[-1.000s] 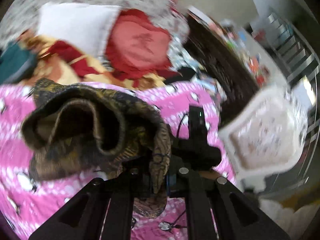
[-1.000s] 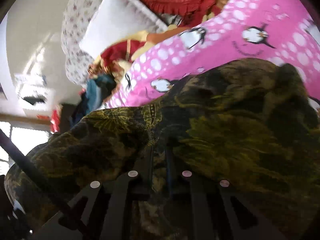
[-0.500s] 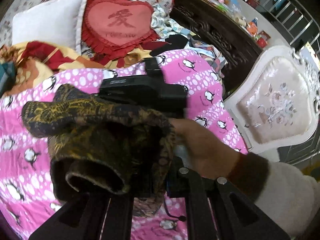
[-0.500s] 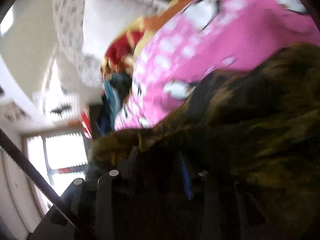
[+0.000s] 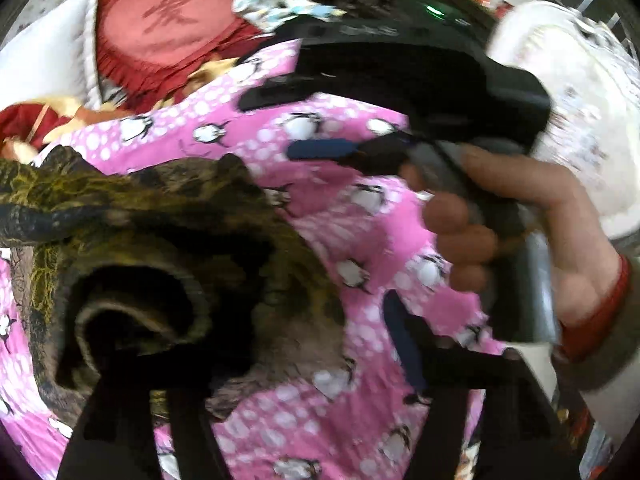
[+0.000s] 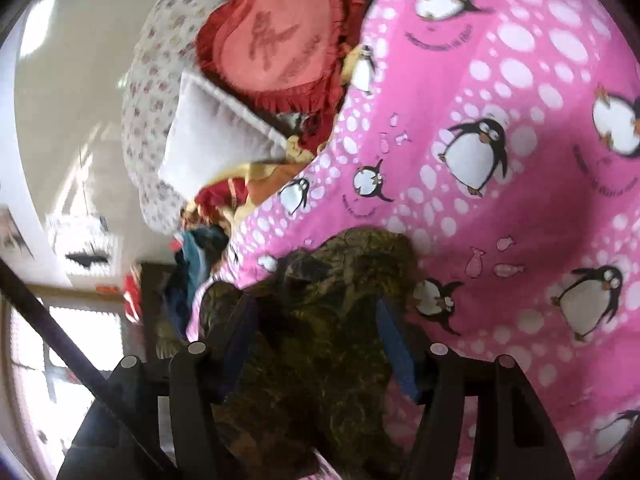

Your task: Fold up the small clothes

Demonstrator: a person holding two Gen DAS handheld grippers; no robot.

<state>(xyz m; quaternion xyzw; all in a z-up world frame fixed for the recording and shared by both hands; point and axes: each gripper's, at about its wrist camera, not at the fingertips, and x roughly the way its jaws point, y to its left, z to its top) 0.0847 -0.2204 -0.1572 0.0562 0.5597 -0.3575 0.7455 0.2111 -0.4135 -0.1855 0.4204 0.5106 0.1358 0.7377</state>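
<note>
Left gripper [image 5: 276, 364]: jaws have just been opening and stand wide; the dark garment's bunched edge lies over the left finger, no pad pressing it.
Right gripper [image 6: 316, 320]: jaws have just been opening; garment cloth lies between the 2 blue pads, not squeezed.
Dark garment [image 5: 168, 248]: olive-and-black patterned cloth, bunched in a heap on the pink penguin blanket [image 6: 520, 208].
Right hand [image 5: 520, 232]: wrapped around the right gripper's handle, above the blanket, right of the garment.
Heart cushion [image 5: 168, 24]: red, at the far end of the blanket.
White pillow [image 6: 212, 136]: beside the heart cushion.
</note>
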